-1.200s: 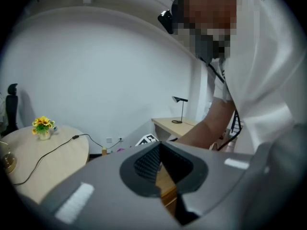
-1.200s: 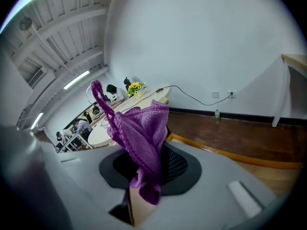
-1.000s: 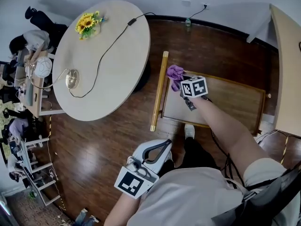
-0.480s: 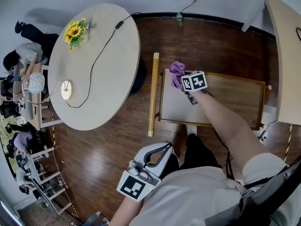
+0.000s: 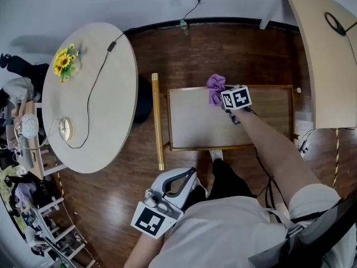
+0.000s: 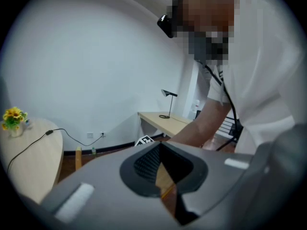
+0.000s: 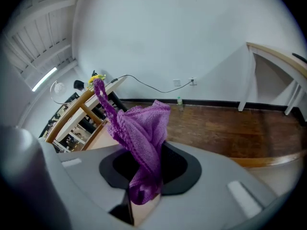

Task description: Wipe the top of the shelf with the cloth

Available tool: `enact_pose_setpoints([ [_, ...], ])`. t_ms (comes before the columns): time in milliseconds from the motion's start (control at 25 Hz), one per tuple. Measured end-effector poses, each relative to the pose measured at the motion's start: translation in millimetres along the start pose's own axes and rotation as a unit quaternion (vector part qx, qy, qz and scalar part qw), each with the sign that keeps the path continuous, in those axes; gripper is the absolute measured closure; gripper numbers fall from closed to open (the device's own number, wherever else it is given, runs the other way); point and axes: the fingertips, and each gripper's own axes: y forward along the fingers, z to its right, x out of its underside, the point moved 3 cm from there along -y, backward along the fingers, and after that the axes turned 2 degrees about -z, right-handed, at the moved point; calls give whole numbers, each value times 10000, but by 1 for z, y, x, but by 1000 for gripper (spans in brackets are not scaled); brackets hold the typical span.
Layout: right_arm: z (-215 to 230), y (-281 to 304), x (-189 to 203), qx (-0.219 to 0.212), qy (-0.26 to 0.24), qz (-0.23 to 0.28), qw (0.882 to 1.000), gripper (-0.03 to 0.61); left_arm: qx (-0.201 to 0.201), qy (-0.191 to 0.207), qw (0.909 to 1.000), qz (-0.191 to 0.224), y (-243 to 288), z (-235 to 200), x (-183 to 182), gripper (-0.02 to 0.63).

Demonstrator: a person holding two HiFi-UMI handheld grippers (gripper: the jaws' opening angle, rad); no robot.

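Since the earlier frame, the right claw (image 5: 226,98) has carried the purple cloth (image 5: 215,88) rightward along the far edge of the shelf (image 5: 192,127), pinching it in a bunch. The left claw (image 5: 184,178) hangs pressed together, empty. Bunched like this, the cloth may miss most of the top or drag free.

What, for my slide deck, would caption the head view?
Right gripper holds a purple cloth at the far edge of the shelf top; left gripper hangs idle.

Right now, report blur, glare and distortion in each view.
Head view: the wide lens curves the baseboard, and there is a pale sheen on the floor. Left gripper view: dark round border, near foreground soft. Right gripper view: same dark border, cloth sharp.
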Motion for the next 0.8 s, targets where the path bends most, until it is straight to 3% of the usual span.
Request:
enact_pose_setpoints([
  [440, 123, -83, 37, 921, 425, 50, 9948, 478, 629, 211, 9977, -110, 35, 14, -5, 595],
  [800, 248, -180, 87, 2188, 704, -189, 9730, 479, 811, 301, 9960, -212, 45, 21, -6, 595],
])
